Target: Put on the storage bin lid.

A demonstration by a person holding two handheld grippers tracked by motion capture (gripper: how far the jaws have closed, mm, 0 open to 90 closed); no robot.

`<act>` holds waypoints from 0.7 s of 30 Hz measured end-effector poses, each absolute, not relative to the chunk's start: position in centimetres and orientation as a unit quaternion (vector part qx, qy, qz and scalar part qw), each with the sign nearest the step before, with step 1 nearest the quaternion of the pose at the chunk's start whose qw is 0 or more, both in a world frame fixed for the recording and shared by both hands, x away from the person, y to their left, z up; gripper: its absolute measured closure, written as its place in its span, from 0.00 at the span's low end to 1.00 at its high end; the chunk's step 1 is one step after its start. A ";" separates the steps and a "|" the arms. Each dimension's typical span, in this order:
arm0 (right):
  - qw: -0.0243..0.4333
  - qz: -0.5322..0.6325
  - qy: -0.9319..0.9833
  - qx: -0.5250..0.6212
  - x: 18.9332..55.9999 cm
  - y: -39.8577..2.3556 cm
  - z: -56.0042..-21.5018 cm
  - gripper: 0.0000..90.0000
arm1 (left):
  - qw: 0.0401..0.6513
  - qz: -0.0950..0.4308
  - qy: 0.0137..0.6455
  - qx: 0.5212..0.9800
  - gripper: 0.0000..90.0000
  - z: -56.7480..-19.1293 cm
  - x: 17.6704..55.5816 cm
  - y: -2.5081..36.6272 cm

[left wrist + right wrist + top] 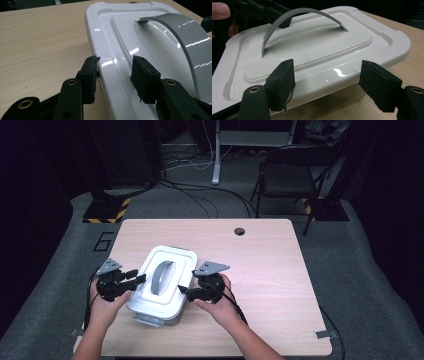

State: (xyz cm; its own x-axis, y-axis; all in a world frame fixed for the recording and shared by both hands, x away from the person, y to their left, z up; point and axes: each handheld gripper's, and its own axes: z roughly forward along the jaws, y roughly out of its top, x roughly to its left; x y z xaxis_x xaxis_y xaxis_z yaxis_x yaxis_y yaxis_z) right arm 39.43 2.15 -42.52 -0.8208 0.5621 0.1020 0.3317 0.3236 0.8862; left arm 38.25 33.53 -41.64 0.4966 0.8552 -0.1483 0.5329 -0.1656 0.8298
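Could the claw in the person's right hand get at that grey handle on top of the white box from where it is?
Probably yes. The right claw sits at the lid's edge with its jaws apart, and the grey handle arches free above the lid's middle. The left claw is at the opposite rim, not across the handle.

The box [161,285] sits on the tabletop [260,270], toward its near left. The left hand-held gripper [141,278] is at the box's left edge, the right hand-held gripper [182,290] at its right edge. A chair [292,175] stands behind the tabletop.
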 end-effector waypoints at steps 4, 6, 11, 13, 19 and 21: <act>0.112 0.515 0.803 0.278 39.4 2.1 -42.6 0.31 | 0.446 0.180 0.467 0.742 0.62 -41.7 38.3 33.6; 0.110 0.518 0.801 0.281 39.4 2.0 -42.7 0.31 | 0.444 0.182 0.467 0.743 0.62 -41.6 38.4 33.5; 0.108 0.517 0.800 0.284 39.4 2.0 -42.7 0.31 | 0.446 0.183 0.469 0.740 0.62 -41.6 38.5 33.4; 0.108 0.517 0.800 0.285 39.4 2.0 -42.7 0.31 | 0.446 0.183 0.468 0.740 0.62 -41.6 38.6 33.4; 0.098 0.520 0.799 0.286 39.5 1.9 -42.6 0.32 | 0.452 0.175 0.475 0.735 0.61 -41.7 38.7 33.6; 0.083 0.519 0.802 0.285 39.6 1.6 -42.5 0.34 | 0.448 0.176 0.476 0.736 0.56 -41.5 38.6 33.7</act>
